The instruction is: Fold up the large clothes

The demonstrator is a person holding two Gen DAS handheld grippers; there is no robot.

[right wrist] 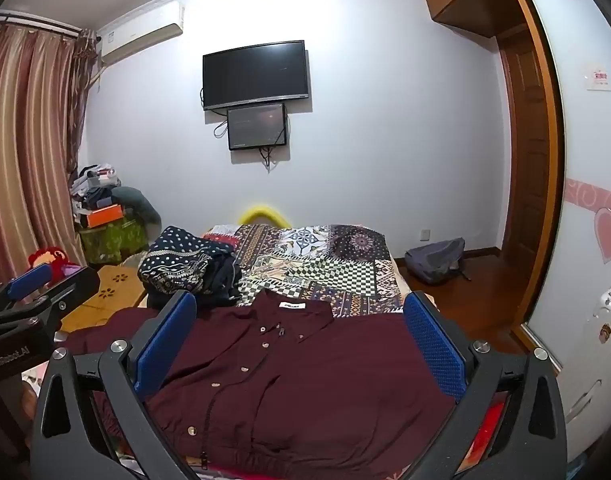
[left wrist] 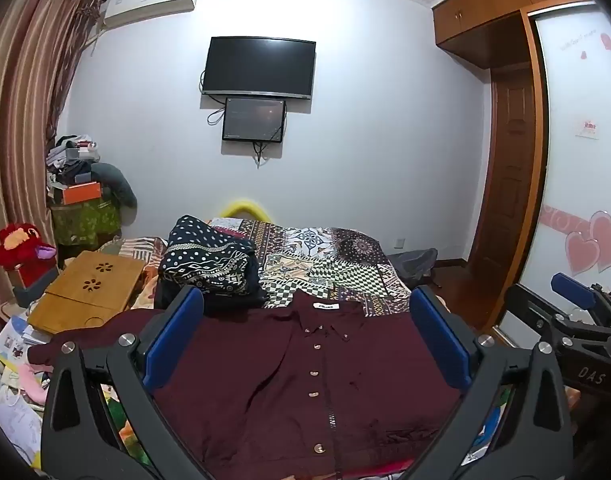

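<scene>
The patchwork bedspread (left wrist: 325, 264) carries a maroon shirt (left wrist: 305, 376), spread flat, buttons up (collar farthest away). It lies below both claws, untouched. Left gripper (left wrist: 307, 340) and right gripper (right wrist: 301, 344) hover side by side, tipped slightly downward, jaws spread wide and empty.

Shirt (left wrist: 305, 380) maroon, pale buttons — bedspread (left wrist: 329, 264) patchwork, checks — claw pads (left wrist: 173, 336) blue.
</scene>
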